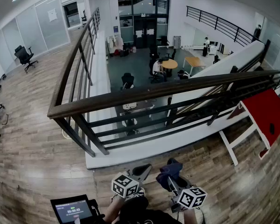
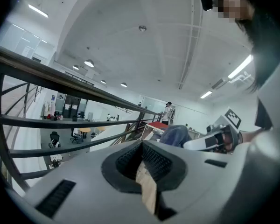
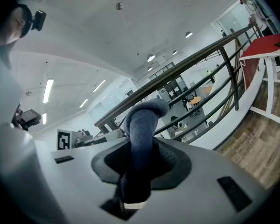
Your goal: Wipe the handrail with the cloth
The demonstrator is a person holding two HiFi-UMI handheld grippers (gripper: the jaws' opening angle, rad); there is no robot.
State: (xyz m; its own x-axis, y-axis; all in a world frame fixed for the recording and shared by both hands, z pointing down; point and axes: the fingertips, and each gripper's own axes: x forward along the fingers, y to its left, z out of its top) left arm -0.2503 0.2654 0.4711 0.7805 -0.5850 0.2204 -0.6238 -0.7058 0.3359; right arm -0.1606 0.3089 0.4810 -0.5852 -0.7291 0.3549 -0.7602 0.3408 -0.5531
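The right hand-held gripper (image 1: pixel 171 180) is clamped on the dark blue cloth (image 1: pixel 169 168); in the right gripper view the cloth (image 3: pixel 142 125) stands up from between the closed jaws as a thick roll and folds over at its top; its lower end, with a pale hem, hangs below the pads. The left hand-held gripper (image 1: pixel 141 172) sits just to the left of it; its jaws are together with nothing between them, and only a sliver of the wood floor (image 1: pixel 32 139) shows through the gap. Both hand-held grippers are near the bottom of the head view, close to the person; the handrail (image 1: pixel 144 94), a dark wooden rail on black bars, runs across farther off, from a corner at the left away to the right; the cloth is apart from it, not touching. A red-topped desk (image 1: pixel 266 113) stands at the right, on the near side of the railing.
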